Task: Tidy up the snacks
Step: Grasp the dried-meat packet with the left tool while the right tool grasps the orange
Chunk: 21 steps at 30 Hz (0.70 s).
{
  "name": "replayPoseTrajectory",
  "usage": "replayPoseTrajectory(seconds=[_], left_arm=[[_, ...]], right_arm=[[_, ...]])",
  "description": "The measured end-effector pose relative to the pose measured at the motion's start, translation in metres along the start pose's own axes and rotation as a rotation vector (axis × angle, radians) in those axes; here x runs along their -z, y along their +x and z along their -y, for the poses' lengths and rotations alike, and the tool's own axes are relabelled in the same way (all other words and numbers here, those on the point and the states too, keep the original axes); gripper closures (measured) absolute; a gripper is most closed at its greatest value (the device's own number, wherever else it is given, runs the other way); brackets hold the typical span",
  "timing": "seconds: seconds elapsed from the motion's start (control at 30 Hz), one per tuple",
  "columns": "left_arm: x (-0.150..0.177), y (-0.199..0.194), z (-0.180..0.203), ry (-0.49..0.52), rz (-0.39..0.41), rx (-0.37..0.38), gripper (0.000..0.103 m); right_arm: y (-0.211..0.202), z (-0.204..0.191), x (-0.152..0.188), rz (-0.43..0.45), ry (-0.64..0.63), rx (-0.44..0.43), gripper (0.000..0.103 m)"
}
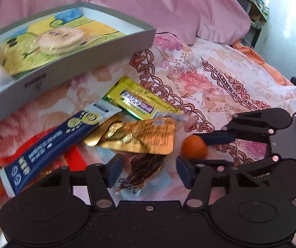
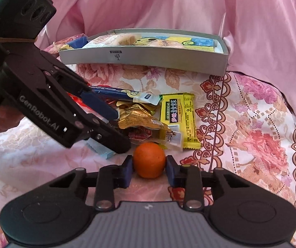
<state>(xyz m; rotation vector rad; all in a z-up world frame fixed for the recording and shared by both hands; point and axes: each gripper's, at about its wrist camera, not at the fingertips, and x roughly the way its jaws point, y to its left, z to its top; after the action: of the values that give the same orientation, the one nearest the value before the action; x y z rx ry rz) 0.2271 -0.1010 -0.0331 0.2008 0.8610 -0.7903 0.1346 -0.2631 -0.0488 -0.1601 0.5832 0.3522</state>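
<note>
Floral bedding with a pink quilt behind carries a heap of snack packets (image 2: 158,119) and, beyond it, a grey box (image 2: 143,59). Right gripper (image 2: 149,168) has closed on the orange (image 2: 149,159); I judge lifting it into the box comes next. Left gripper (image 1: 146,170), part open, straddles a brown packet (image 1: 141,169) without pinching it
</note>
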Motion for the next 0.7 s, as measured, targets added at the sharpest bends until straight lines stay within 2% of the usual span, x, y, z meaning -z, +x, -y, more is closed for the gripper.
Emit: replayPoseTrajectory(seconds=[0.13, 0.23, 0.4, 0.53, 0.63, 0.7], left_arm=[[0.009, -0.008, -0.003, -0.059, -0.004, 0.023, 0.049], [0.014, -0.012, 0.002, -0.048, -0.014, 0.028, 0.048], [0.009, -0.011, 0.013, 0.036, -0.001, -0.049, 0.026], [-0.001, -0.004, 0.019, 0.113, -0.014, -0.044, 0.026], [-0.005, 0.005, 0.024, 0.15, -0.053, -0.031, 0.031], [-0.003, 0.007, 0.03, 0.193, -0.058, -0.065, 0.036]], right_arm=[[-0.012, 0.0, 0.005, -0.009, 0.006, 0.003, 0.066], [-0.021, 0.001, 0.009, -0.013, 0.016, 0.001, 0.066], [-0.027, 0.0, 0.01, -0.017, 0.012, 0.006, 0.066], [-0.025, 0.0, 0.01, -0.02, 0.009, 0.008, 0.066], [-0.028, 0.003, 0.011, -0.016, 0.024, 0.016, 0.066], [-0.031, 0.005, 0.012, -0.013, 0.036, 0.021, 0.066]])
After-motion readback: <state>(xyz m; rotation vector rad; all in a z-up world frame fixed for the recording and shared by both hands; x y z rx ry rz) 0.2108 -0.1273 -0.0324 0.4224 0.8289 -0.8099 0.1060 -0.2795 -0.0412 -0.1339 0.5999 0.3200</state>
